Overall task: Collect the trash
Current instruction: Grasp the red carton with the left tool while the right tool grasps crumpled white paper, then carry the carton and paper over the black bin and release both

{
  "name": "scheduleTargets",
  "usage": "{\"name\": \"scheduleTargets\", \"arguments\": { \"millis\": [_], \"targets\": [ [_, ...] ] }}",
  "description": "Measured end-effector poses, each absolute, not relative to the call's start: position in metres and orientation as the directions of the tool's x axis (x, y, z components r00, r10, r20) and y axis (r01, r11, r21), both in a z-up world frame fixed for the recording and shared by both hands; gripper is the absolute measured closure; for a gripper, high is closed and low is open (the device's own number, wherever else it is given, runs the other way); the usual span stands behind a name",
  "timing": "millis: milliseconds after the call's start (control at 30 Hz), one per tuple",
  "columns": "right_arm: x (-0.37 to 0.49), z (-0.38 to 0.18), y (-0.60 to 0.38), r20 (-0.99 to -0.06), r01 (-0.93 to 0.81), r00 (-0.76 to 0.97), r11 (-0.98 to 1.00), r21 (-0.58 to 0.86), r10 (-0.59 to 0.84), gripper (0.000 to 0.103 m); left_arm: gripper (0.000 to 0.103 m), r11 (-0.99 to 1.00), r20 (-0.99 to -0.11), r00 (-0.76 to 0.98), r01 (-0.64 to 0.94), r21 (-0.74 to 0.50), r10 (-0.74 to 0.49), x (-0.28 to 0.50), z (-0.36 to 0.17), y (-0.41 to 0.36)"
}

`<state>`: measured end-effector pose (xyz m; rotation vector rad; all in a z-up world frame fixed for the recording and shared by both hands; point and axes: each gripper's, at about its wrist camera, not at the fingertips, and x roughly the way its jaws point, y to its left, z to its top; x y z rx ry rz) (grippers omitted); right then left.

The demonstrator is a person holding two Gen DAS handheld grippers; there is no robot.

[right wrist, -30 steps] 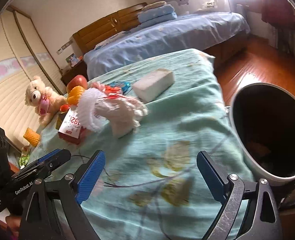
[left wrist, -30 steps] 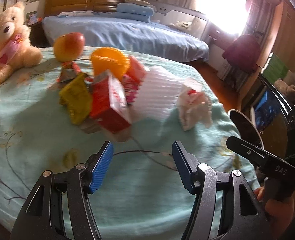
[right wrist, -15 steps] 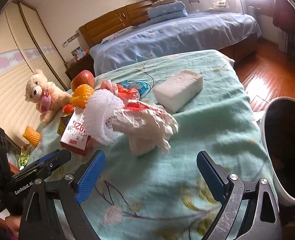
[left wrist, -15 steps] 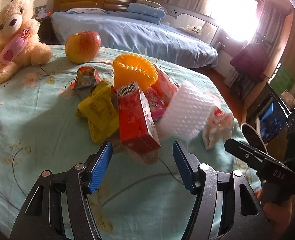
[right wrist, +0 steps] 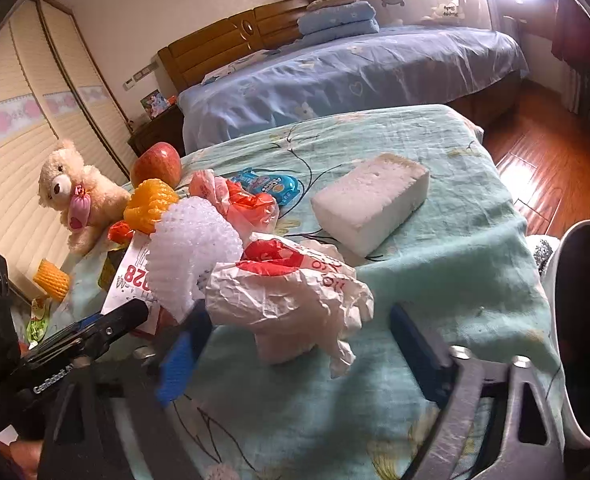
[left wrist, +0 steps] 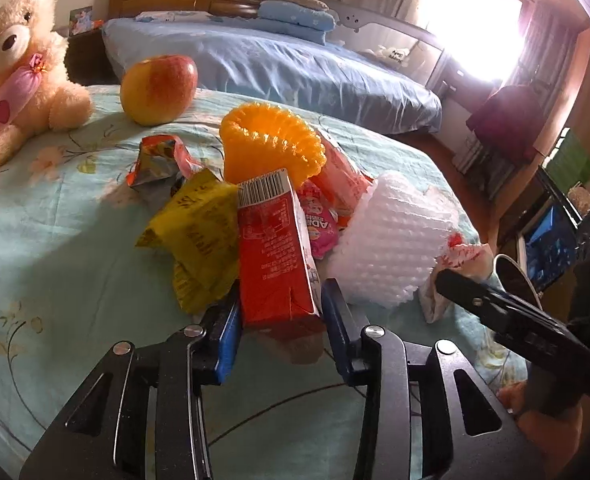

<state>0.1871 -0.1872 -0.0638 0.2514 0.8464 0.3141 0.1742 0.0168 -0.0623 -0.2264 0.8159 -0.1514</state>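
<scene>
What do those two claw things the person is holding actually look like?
Both are black metal frames with triangular cut-outs, silver bolts and two fingers faced with ribbed blue pads. The left gripper and the right gripper match. White lettering marks their black side bars. No sleeves visible.

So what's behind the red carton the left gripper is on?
Behind the red carton sits the orange foam net, with a pink pouch and salmon wrapper beside it. The carton hides their lower parts and whatever lies beneath.
</scene>
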Motion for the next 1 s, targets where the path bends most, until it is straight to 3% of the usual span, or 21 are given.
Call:
{"name": "scheduleTargets", "arguments": {
  "millis": [33,67,200,1000],
  "targets": [
    [0.187,-0.065,-0.187,-0.697,-0.171,0.615,0.926,0.338,0.368,0.046,0.07,0.965,-0.697,0.682,0.049,-0.257,-0.221,0.171,-0.061,0.017],
    [0.187,-0.067,-0.187,-0.701,-0.171,0.608,0.924,0.342,0.372,0.049,0.07,0.964,-0.691,0.687,0.051,-0.26,-0.223,0.168,-0.059,0.018],
    [0.178,-0.064,-0.191,-0.686,-0.172,0.623,0.922,0.348,0.375,0.055,0.073,0.965,-0.675,0.705,0.055,-0.258,-0.22,0.154,-0.053,0.018],
    [0.11,-0.05,-0.231,-0.642,-0.13,0.674,0.914,0.384,0.366,0.055,0.073,0.944,-0.621,0.712,0.231,-0.235,-0.329,0.094,-0.03,-0.032]
  ]
}}
